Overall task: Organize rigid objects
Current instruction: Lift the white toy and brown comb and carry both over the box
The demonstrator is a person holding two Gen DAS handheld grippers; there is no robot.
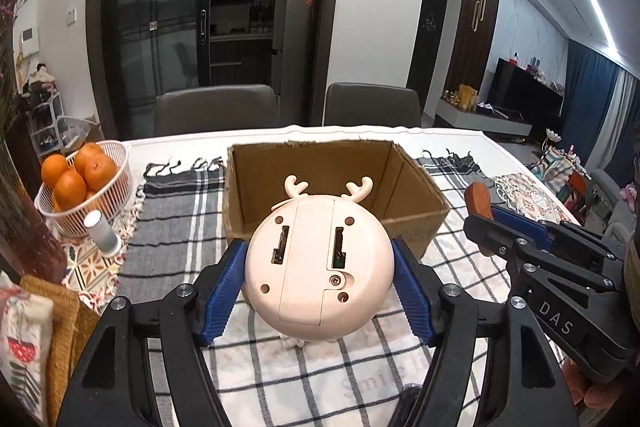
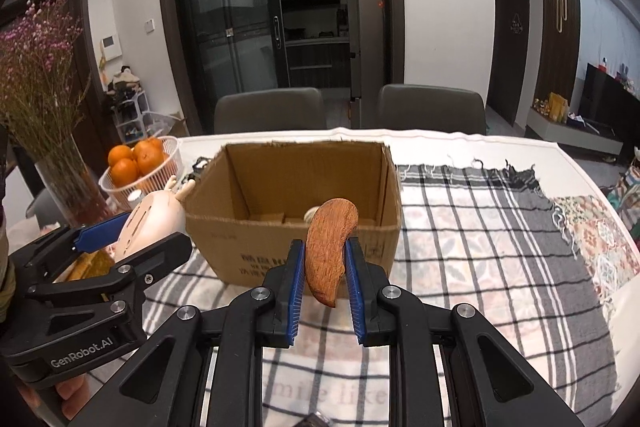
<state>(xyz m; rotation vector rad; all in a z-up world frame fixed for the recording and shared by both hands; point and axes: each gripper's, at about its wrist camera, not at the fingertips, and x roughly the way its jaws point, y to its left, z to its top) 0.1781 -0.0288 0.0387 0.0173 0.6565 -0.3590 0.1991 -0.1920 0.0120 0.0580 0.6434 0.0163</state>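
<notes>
Cardboard box (image 2: 296,203) sits open-topped straight ahead of both grippers, just beyond their held loads. Left gripper (image 1: 320,279) clamps a cream deer-shaped toy (image 1: 319,263) by its round sides, antlers toward the box. Right gripper (image 2: 324,279) pinches a curved wooden piece (image 2: 330,247) whose long axis stands upright, its upper end overlapping the box's near wall.

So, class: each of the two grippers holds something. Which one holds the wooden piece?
The right gripper pinches the curved wooden piece; the left gripper clamps the cream deer-shaped toy.
</notes>
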